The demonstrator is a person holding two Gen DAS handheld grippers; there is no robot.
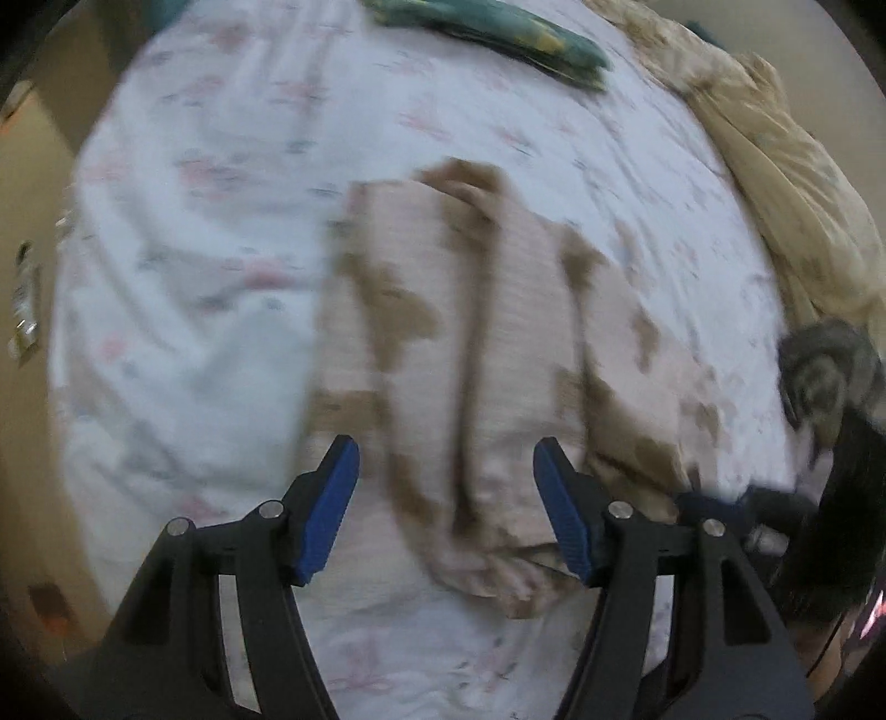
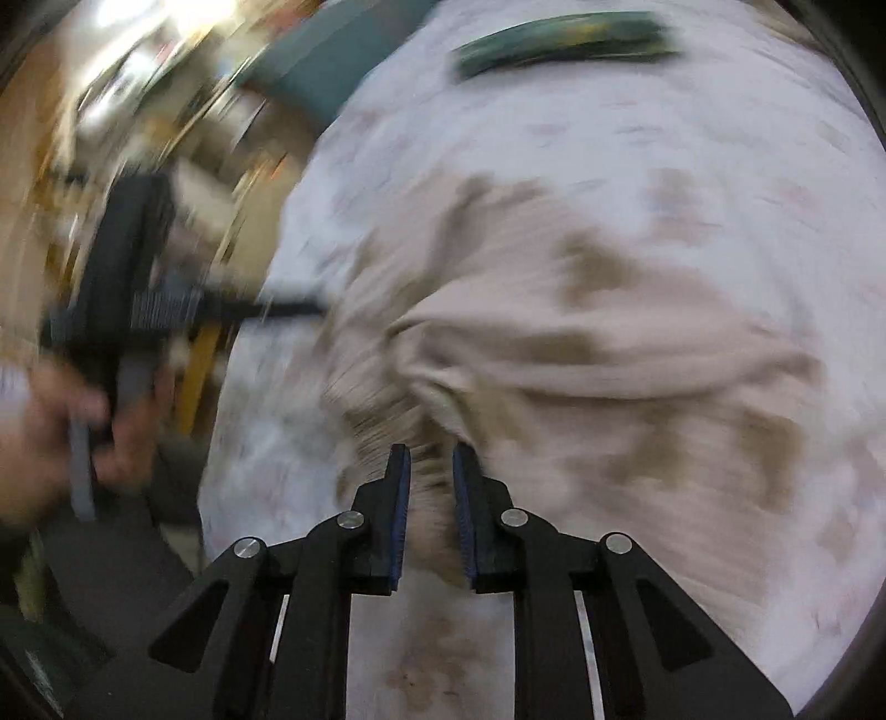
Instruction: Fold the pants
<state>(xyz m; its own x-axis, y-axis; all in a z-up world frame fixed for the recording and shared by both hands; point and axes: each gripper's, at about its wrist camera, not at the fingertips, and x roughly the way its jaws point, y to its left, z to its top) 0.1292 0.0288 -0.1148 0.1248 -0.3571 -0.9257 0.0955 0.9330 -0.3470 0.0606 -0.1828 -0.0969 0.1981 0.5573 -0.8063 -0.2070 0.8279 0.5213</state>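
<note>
Right gripper (image 2: 431, 462), pants (image 1: 498, 354) lengthwise away.

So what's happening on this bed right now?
A person is folding a pair of beige, brown-patched pants laid out on a floral bedsheet. The right hand-held gripper has its jaws nearly closed around a bunched bit of the fabric at the near edge. The left hand-held gripper hangs open above the pants, gripping nothing. A folded green cloth lies at the far side of the bed and a tan blanket is heaped along one edge. Both views are blurred.
</note>
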